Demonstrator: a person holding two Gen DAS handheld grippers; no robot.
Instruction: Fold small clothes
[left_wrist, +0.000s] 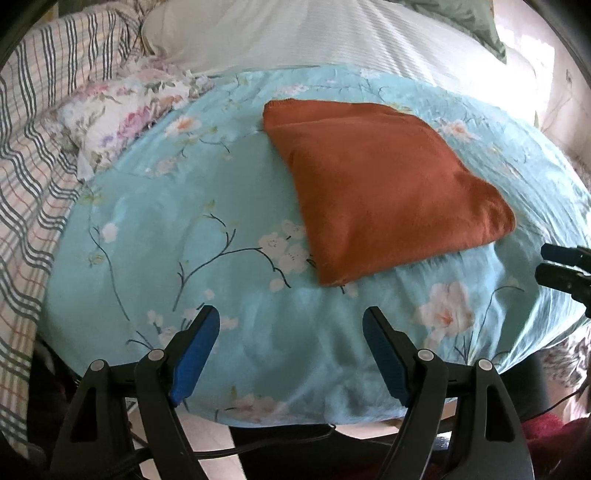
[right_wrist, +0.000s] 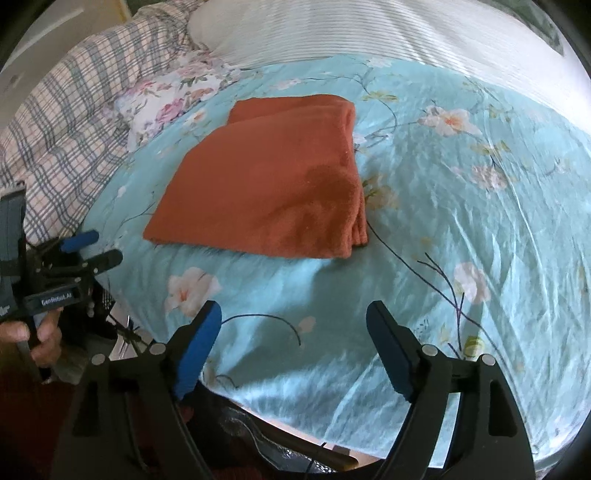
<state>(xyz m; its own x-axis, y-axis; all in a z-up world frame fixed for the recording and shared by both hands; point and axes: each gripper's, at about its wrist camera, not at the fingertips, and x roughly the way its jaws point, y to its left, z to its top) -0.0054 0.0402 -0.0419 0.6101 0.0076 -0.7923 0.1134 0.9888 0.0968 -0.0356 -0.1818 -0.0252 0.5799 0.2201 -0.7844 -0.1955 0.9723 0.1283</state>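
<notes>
Far left, a plaid quilt (left_wrist: 33, 155) is bunching up beside a floral pillow (left_wrist: 122, 114). Next, the left gripper (left_wrist: 291, 325) is hovering over the near edge of the turquoise flowered sheet (left_wrist: 166, 206), its blue-padded jaws standing wide apart and gripping nothing; a hand (right_wrist: 40, 332) is holding its handle. In the middle, the rust-orange garment (left_wrist: 380, 188) is lying folded into a neat square on the sheet, well clear of both tools. Moving right, the right gripper (right_wrist: 293, 325) is hanging over the sheet's near edge too, jaws spread wide and empty. Beyond, a white striped cover (right_wrist: 406, 33) is stretching away.
</notes>
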